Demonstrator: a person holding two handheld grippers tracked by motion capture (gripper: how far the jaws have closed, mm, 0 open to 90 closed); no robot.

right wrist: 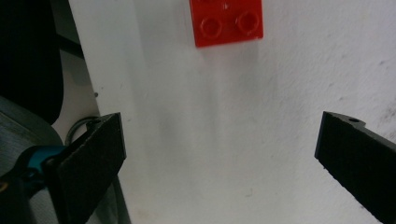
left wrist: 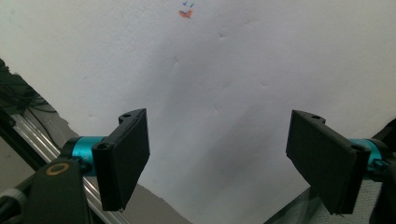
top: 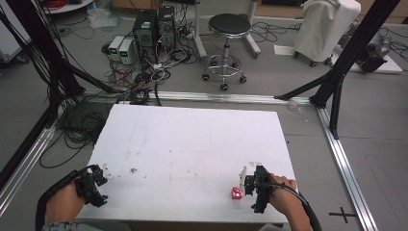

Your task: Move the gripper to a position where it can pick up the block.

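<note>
The small red studded plastic brick (right wrist: 227, 22) is lying on the white foam table (top: 192, 144) w/ the right gripper (top: 248, 182) being held wide open just beside it, prob. lining up a grab, while the left gripper (top: 98, 179), also spread and empty, is being kept well apart at the table's edge.

White table (top: 192, 144), red brick (top: 236, 193)
</note>
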